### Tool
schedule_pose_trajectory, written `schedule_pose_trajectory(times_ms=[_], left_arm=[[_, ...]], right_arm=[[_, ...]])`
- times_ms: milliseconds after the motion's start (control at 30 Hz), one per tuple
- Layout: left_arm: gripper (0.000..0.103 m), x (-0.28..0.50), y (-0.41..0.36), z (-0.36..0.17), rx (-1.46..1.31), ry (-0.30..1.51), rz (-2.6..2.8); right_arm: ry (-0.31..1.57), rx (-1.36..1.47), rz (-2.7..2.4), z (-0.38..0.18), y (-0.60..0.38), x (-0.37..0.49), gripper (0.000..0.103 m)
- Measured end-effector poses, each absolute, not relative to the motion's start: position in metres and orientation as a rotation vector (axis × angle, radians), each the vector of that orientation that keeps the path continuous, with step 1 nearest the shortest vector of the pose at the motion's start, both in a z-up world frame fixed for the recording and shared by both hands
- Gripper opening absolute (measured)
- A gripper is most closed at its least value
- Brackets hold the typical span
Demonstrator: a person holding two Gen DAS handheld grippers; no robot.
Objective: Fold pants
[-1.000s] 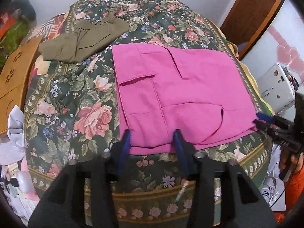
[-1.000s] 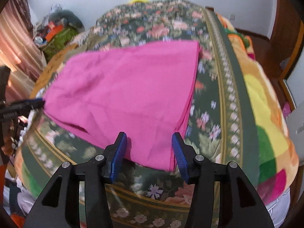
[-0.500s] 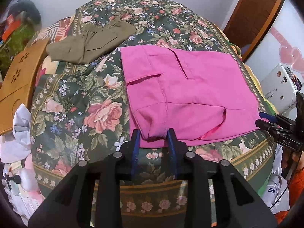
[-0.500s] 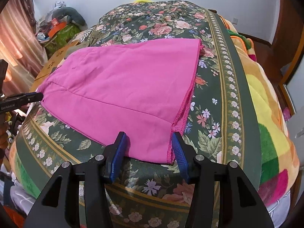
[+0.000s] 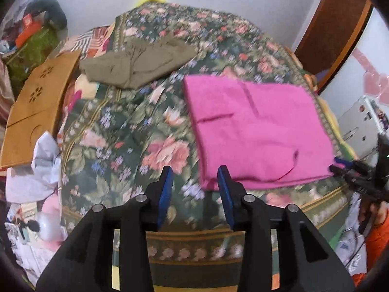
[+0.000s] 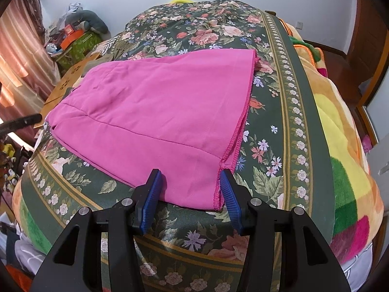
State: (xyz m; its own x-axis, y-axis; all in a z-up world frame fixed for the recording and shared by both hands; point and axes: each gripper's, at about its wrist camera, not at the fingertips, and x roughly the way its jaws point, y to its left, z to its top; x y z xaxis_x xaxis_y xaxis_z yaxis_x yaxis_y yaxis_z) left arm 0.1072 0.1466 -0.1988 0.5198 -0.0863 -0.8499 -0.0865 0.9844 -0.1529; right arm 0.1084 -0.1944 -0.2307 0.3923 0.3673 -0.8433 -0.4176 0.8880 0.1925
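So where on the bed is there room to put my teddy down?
Bare floral blanket lies between the pink pants and the olive pants. More shows beyond the pink pants' hem, toward the bordered edge. It is crowded off the bed by the wooden board.

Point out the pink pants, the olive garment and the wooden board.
pink pants [image 6: 155,112]: right wrist view, middle of the top layer.
olive garment [image 5: 138,67]: left wrist view, centre of the cloth.
wooden board [image 5: 39,107]: left wrist view, its flat face.
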Motion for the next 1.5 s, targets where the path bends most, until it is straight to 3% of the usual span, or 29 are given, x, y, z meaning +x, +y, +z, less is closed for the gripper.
schedule_pose_trajectory(times_ms=[267,433,500,867,1200,1233,1433,1500], left_arm=[[0.04,0.153,0.133,-0.174,-0.177,0.959,-0.036],[0.041,0.192,0.132,-0.173,-0.149,0.961,-0.022],[0.045,0.209,0.135,-0.175,-0.147,0.967,-0.017],[0.049,0.281,0.159,-0.221,-0.214,1.06,0.012],[0.048,0.289,0.164,-0.261,-0.306,1.12,-0.029],[0.047,0.288,0.165,-0.262,-0.319,1.117,-0.041],[0.023,0.283,0.167,-0.26,-0.351,1.105,-0.083],[0.017,0.28,0.163,-0.257,-0.31,1.091,-0.075]], right_arm=[[1.037,-0.073,0.467,-0.209,-0.196,0.121,0.047],[0.979,-0.057,0.426,-0.193,-0.206,0.146,0.055],[0.963,-0.057,0.401,-0.19,-0.209,0.158,0.064],[0.956,-0.014,0.375,-0.203,-0.214,0.239,0.064],[1.054,0.094,0.39,-0.25,-0.204,0.297,0.063],[1.057,0.105,0.396,-0.253,-0.202,0.298,0.062],[0.996,0.036,0.406,-0.252,-0.188,0.295,0.03],[0.979,0.007,0.391,-0.25,-0.188,0.295,0.007]])
